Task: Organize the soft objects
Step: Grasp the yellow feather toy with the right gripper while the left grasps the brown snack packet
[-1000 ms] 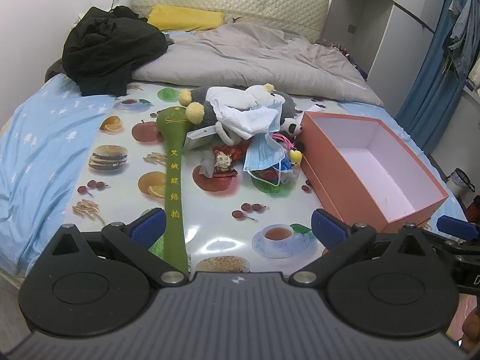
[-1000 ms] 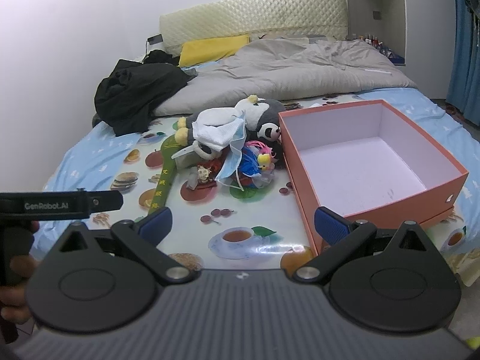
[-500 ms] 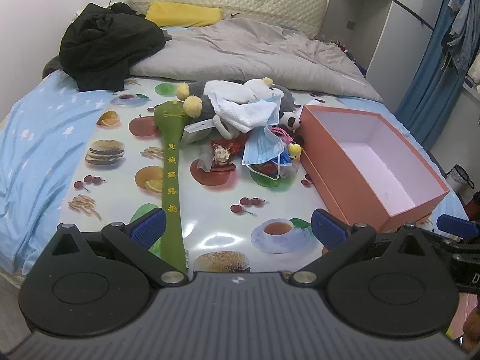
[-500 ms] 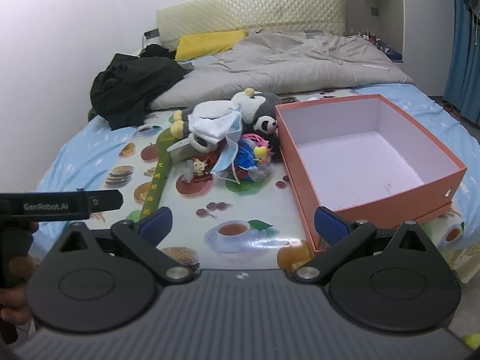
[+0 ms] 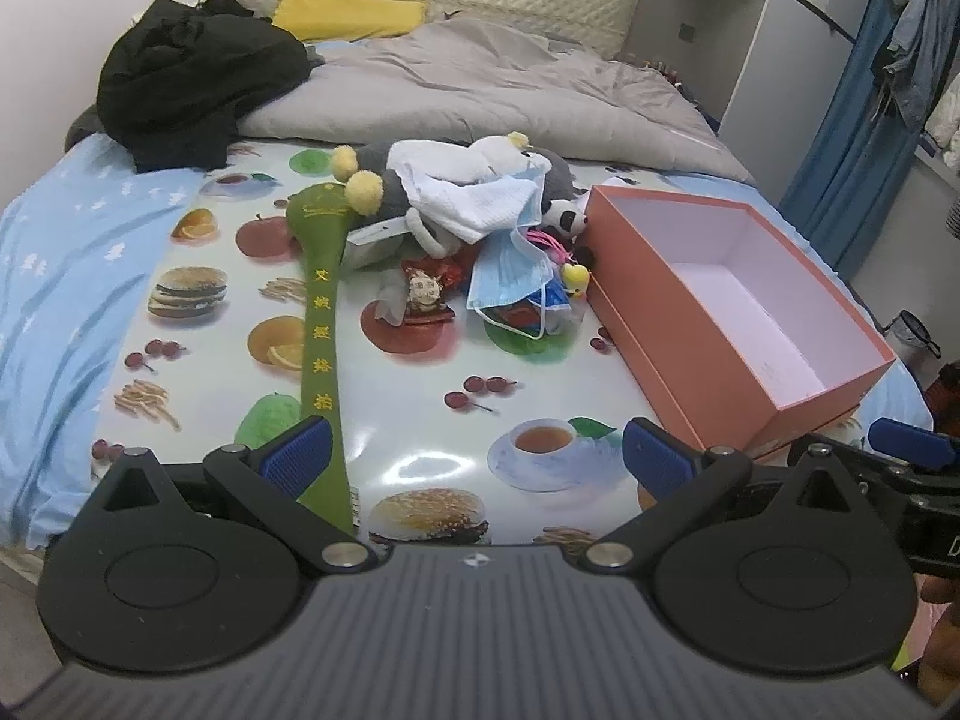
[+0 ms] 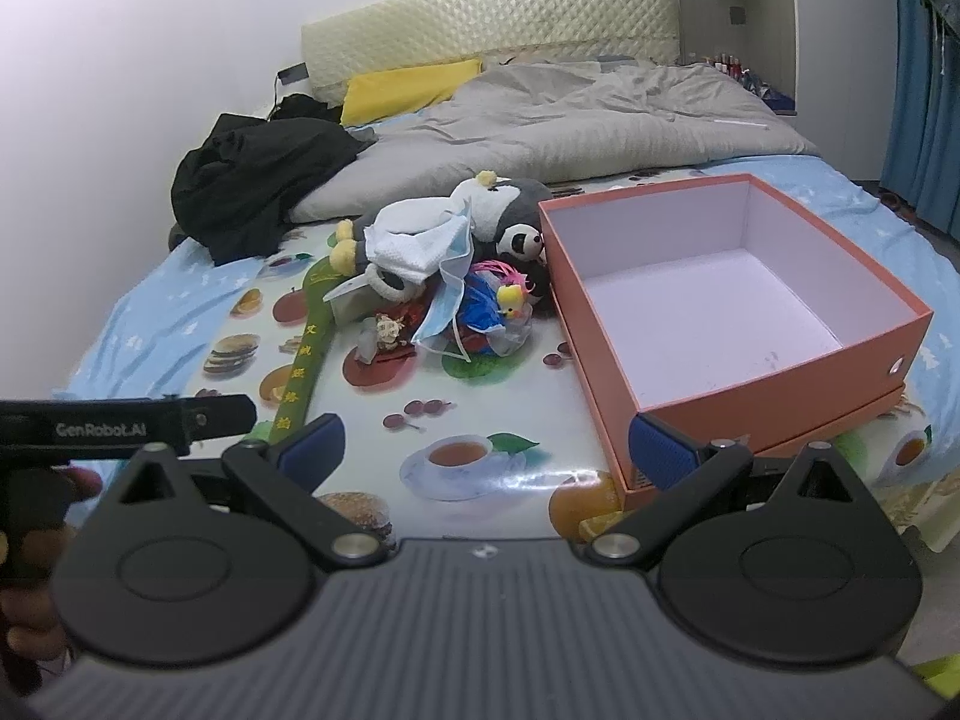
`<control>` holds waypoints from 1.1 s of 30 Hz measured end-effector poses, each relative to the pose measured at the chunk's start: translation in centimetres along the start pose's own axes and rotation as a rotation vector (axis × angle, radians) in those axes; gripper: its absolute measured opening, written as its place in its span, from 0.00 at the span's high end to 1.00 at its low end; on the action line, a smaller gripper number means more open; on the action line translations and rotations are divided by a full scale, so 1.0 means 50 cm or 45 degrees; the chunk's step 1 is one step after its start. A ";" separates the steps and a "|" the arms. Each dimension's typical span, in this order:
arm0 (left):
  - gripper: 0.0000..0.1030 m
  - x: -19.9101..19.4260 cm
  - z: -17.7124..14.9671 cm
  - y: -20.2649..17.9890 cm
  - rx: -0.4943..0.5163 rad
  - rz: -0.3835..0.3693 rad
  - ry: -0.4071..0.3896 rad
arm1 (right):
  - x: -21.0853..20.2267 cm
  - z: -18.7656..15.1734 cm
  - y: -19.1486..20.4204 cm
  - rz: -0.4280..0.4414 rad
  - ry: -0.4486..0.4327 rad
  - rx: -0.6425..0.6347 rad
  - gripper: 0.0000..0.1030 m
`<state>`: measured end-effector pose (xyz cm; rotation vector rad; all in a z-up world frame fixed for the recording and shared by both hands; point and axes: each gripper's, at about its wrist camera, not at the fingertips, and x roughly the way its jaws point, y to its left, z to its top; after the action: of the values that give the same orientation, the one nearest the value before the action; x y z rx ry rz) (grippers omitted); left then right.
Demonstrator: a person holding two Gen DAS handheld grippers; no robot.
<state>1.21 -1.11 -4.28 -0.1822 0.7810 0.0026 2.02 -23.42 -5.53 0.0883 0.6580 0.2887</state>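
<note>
From the left wrist, a bed carries a glossy food-print mat, a grey quilt, black clothes and a yellow pillow; blue curtains hang on the right. The soft pile lies mid-mat beside the empty orange box, and a green pad bears yellow characters. The left gripper is spread wide, holding nothing. From the right wrist, the right gripper likewise gapes empty above the mat; "GenRobot.AI" reads on the other tool.

Grey plush mostly under towel & mask
</note>
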 end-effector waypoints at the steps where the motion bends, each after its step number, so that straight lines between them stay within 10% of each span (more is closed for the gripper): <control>1: 0.00 0.002 -0.001 0.002 -0.005 -0.004 0.002 | 0.001 -0.001 -0.002 0.006 -0.002 0.003 0.00; 18: 0.00 0.104 0.022 0.043 -0.052 0.007 0.070 | 0.090 -0.002 -0.014 -0.013 0.039 0.118 0.04; 26: 0.00 0.178 0.054 0.081 -0.094 0.021 0.075 | 0.168 0.015 -0.010 0.007 0.017 0.163 0.23; 33: 0.15 0.277 0.083 0.114 -0.115 0.020 0.100 | 0.257 0.041 -0.005 0.024 -0.013 0.200 0.23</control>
<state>13.58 4.28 -12.01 -0.2631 0.8616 0.0462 13.00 -19.89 -11.54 0.2461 0.6694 0.2540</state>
